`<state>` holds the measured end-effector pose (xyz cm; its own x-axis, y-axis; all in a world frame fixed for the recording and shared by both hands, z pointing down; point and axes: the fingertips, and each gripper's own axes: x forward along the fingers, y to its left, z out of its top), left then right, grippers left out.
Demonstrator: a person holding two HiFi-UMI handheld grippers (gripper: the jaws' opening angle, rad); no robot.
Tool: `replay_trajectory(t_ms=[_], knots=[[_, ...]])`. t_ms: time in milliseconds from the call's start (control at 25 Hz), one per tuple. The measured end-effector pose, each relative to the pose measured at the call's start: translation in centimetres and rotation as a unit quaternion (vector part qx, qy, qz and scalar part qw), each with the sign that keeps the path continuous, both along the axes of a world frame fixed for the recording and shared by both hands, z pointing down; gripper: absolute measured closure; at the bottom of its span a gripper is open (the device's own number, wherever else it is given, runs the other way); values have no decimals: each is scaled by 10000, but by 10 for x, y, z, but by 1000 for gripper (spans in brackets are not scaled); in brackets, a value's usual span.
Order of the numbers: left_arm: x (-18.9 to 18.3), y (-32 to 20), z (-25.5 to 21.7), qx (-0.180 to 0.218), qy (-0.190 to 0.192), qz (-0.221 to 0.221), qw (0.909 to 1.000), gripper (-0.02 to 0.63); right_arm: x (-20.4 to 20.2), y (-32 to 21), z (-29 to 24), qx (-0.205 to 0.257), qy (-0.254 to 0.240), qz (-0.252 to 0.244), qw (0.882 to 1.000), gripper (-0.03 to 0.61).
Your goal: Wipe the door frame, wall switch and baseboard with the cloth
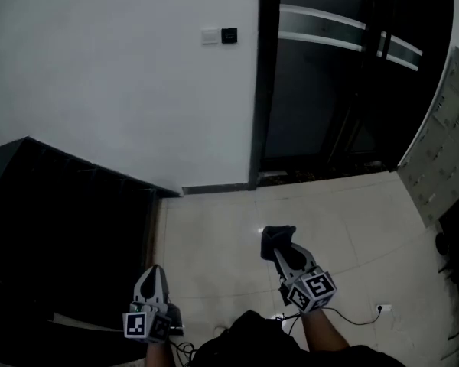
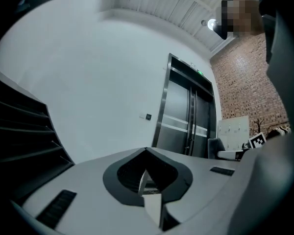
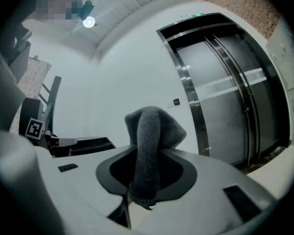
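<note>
Clamping the cloth (image 1: 277, 236), the right gripper (image 1: 280, 250) should press flat along the door frame (image 1: 264, 82); the left gripper (image 1: 153, 273) sits closed, empty.

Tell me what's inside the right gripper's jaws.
A dark grey cloth, pinched by the right gripper and bunching out past its tips. The cloth covers the jaw tips, so anything behind it is hidden.

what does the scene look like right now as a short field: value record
left gripper: shut, empty
right gripper: shut on cloth, aimed at the wall
switch: on the wall, left of the door frame
baseboard: dark strip at the wall's foot
contact: cloth is clear of frame, switch and baseboard
</note>
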<state>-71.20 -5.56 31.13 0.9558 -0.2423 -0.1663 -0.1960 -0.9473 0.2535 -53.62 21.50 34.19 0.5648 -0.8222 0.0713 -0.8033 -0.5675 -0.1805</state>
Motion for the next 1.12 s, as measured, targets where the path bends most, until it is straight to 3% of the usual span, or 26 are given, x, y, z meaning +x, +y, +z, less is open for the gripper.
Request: replay_trajectory(t_ms=[240,480,600,800,1000,1120], knots=[[90,-12,14,-47,-106,507,9986,620,70,-6,20,-28,-145,394,9991,488],[187,-17,21,-40,88,509,9987,620,178,-34,37,87,-301,51,9995,488],[256,-13,24,-178,70,382,9991,620,244,-50,21,56,-135,-278,9995,488],[378,19,2,-8,145,616,9980,620,359,-46,-13,-70,255,-551,9981,488],[473,24,-8,383,-154,931,9948,620,446,-57,-37,-162,772,-440,9959,488],[526,11,-6,509,-241,1039,9930,620,491,-66,-39,-132,826,-226,9962,488]])
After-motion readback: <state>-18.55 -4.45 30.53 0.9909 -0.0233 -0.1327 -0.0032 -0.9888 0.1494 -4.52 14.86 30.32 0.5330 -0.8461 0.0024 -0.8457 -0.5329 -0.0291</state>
